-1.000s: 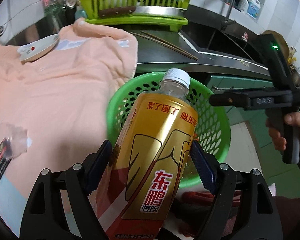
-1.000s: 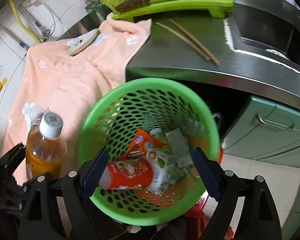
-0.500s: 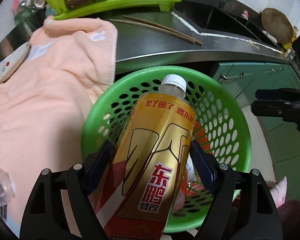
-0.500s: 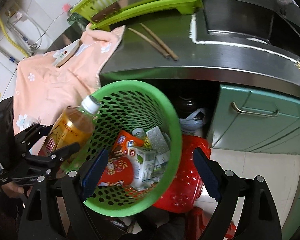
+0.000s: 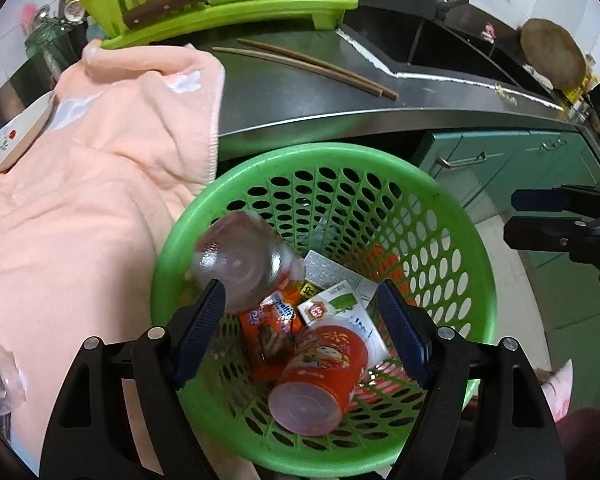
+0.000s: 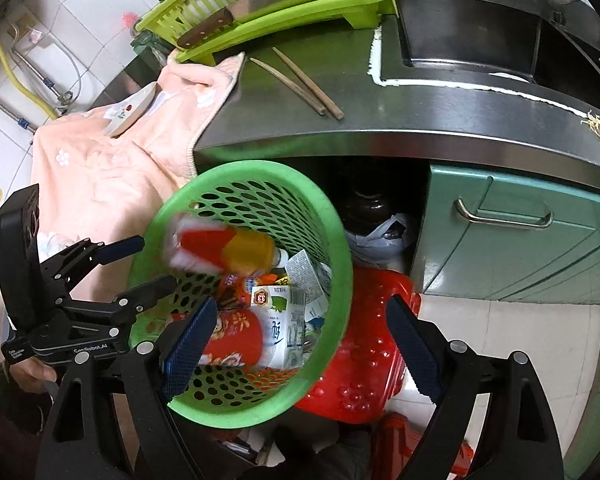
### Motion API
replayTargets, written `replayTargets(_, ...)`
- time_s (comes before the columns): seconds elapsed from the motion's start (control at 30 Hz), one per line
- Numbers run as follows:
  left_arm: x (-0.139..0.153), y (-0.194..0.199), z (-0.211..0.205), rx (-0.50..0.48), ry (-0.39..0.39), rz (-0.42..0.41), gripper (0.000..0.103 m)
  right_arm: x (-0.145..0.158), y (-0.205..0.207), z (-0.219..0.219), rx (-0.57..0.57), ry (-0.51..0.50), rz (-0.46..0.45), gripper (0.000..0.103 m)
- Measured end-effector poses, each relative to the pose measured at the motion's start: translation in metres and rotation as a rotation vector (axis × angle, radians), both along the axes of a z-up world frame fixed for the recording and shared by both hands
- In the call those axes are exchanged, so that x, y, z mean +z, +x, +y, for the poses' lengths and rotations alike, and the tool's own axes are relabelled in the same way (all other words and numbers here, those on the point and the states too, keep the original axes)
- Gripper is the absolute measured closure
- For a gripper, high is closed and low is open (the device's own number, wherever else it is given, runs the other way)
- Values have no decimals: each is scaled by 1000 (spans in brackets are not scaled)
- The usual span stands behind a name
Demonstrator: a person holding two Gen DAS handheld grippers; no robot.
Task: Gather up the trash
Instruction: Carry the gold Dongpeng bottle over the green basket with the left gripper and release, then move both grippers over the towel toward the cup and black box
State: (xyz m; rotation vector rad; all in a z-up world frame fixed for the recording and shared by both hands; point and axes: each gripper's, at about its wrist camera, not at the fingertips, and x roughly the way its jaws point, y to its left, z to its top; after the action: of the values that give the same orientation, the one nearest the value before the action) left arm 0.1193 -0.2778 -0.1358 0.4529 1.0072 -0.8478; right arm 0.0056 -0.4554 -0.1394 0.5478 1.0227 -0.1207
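Left wrist view: left gripper [image 5: 300,320] jaws apart, empty; bottle [image 5: 244,264] blurred, apparently dropping into basket [image 5: 476,280] onto cup [image 5: 320,376], carton. Right gripper [image 6: 296,344] spread, empty. Wrapper [image 5: 0,376] remains on towel [image 5: 80,220].

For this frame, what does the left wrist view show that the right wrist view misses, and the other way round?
Only the left wrist view shows the crumpled clear wrapper on the pink towel.

Only the right wrist view shows the red stool beside the green basket, and the wall pipes.

Both show the blurred bottle dropping into the basket, the red cup, the chopsticks, and both hand-held grippers, left and right, open.
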Motion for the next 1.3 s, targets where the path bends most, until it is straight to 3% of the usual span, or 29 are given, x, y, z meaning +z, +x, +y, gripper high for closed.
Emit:
replayTargets(0.27,21,-7,43,92,-41,-25,26,8,14,22,78,4,-20,20)
replayTargets(0.53,37,-8,119,252,-54,-56,26,19,49,70,227,1,-45,20)
replayTargets(0.87,46,-11,226,482,-53,-88,26,41,104,161,482,-23,-97,20)
replayTargets(1.3,45,-19,313,672,-43,-99,26,60,163,279,767,-83,-156,20)
